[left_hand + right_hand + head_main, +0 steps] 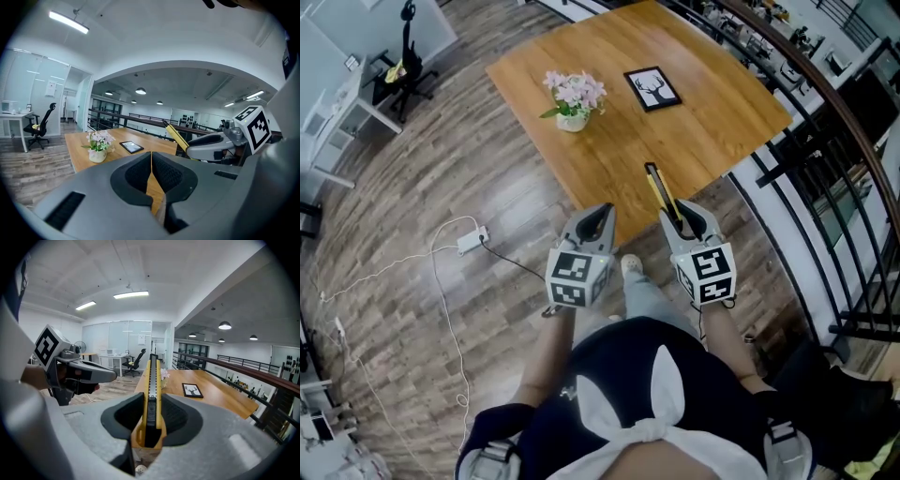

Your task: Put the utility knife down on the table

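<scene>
Table (712,103) ahead; knife (661,195) tip-first toward it

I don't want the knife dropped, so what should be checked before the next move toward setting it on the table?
1. Grip: ok. The right gripper is shut on the yellow utility knife.
2. Blade retracted: cannot tell.
3. Landing spot: ok. The near part of the wooden table is bare; the white pot of pink flowers and the black-framed deer picture stand farther back.
4. Right gripper over the table: not ok. It hangs short of the near edge.
5. Left gripper: ok. It is shut, empty and off to the side.
</scene>
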